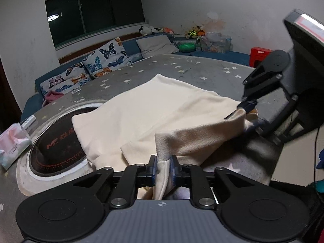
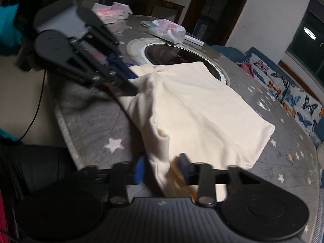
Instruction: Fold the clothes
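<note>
cream fleece garment (image 1: 154, 109) lies spread on the star-patterned grey bench (image 1: 182, 66), partly covering the round black cooktop (image 1: 58, 141) set in it. left hand-held gripper (image 1: 163, 165) is pinched tight on a near fold. right hand-held gripper (image 2: 162, 167) straddles another fold, jaws apart, only one pad touching. tissue packs (image 2: 168, 30) sit beyond the cooktop; butterfly cushions (image 1: 105, 57) line the sofa behind.
</note>
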Demonstrator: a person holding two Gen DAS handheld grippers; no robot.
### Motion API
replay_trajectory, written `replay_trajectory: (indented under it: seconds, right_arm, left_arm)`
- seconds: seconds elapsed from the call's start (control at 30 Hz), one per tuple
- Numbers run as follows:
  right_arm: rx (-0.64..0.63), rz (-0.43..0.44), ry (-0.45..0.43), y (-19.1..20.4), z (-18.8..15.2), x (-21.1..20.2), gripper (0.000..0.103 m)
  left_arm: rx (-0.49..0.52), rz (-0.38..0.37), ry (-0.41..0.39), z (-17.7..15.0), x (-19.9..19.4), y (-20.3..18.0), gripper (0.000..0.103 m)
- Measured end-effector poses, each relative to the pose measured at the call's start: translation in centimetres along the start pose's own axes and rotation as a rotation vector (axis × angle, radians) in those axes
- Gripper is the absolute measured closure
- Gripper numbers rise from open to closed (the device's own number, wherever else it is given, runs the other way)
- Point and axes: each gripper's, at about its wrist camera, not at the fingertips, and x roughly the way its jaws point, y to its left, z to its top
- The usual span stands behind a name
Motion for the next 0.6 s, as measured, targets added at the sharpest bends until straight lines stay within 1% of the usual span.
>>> replay_trajectory:
  seconds: [0.03,0.1,0.2,0.3,0.37,0.4,0.43,0.6]
  right_arm:
    - [0.013,0.003,-0.002,-0.2,0.1,0.1,0.087]
    - [0.039,0.009,-0.006,-0.6,0.2,0.2,0.091]
    - [0.079,0.018,-0.013,-1.2,0.4,0.5,0.092]
    - [0.091,0.021,-0.015,-1.3,0.5,0.4,0.093]
    - [0.092,0.019,-0.021,-1.3,0.5,0.2,0.093]
    - [0.092,0.018,-0.024,-1.2,0.5,0.2,0.093]
    - [0.092,0.016,-0.027,-1.2,0.5,0.1,0.094]
    - [0.088,0.027,-0.055,-0.8,0.6,-1.3,0.094]
  left_arm:
    - [0.005,-0.002,0.0,-0.2,-0.3,-0.1,0.083]
    - [0.02,0.001,0.01,-0.7,-0.7,-0.2,0.081]
    - [0.039,0.015,0.033,-1.7,-1.0,-0.3,0.078]
    - [0.057,0.032,0.047,-2.4,-1.2,-0.4,0.078]
    - [0.062,0.039,0.042,-2.6,-1.3,-0.4,0.084]
    - [0.058,0.039,0.039,-2.6,-1.4,-0.4,0.092]
    - [0.046,0.034,0.034,-2.6,-1.6,-0.3,0.096]
    - [0.009,0.032,0.014,-2.4,-2.9,-0.4,0.098]
